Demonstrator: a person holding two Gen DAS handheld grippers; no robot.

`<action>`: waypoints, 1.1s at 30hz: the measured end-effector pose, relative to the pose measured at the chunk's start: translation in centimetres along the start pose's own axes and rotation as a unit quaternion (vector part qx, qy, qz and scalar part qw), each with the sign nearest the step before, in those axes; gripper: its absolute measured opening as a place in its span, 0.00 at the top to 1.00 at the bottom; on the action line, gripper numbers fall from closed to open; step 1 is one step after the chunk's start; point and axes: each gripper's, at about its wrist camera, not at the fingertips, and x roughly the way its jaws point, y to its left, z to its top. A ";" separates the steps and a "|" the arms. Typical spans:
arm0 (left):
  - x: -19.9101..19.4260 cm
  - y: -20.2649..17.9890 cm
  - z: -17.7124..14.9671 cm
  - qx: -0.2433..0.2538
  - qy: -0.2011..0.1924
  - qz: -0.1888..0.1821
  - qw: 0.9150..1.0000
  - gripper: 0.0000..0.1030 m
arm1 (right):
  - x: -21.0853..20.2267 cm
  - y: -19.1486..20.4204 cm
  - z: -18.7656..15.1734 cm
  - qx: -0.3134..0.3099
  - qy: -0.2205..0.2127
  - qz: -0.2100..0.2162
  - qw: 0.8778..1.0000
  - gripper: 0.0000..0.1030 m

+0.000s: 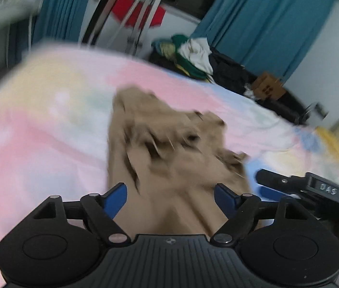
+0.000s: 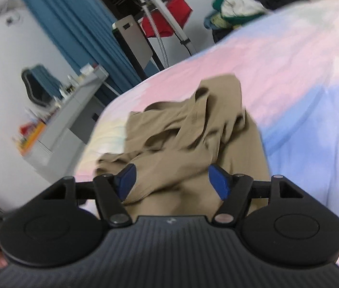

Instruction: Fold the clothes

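Both jaws wide: my left gripper [image 1: 170,198] and right gripper [image 2: 171,180], tan garment [image 2: 193,129] crumpled between and ahead, on pastel bedsheet [image 2: 289,76].

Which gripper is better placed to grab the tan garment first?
Probably the right gripper: its open jaws sit astride a raised fold of the tan garment. The left gripper is open too, over flatter, blurred cloth.
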 end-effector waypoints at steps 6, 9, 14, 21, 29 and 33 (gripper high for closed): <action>1.4 2.4 -4.6 -0.170 0.100 -0.094 0.976 0.20 | -0.6 -0.9 -3.8 0.141 0.075 0.085 0.983 0.31; 3.5 3.7 -5.2 -0.224 0.104 -0.089 0.965 0.21 | 1.3 -2.7 -5.9 0.234 0.119 0.092 0.960 0.31; 6.6 6.3 -5.5 -0.310 0.081 -0.100 0.942 0.23 | 3.6 -6.6 -8.0 0.352 0.138 0.067 0.923 0.32; 7.2 6.5 -4.7 -0.312 0.011 -0.100 0.945 0.76 | 2.6 -7.8 -6.1 0.351 0.053 0.061 0.933 0.53; 4.8 3.4 -3.6 -0.243 -0.057 -0.097 0.963 0.86 | 1.1 -6.1 -3.6 0.246 0.001 0.036 0.969 0.86; 1.3 1.9 -1.7 -0.242 -0.073 -0.105 0.962 0.87 | -0.8 -4.4 -2.4 0.225 -0.016 0.047 0.973 0.86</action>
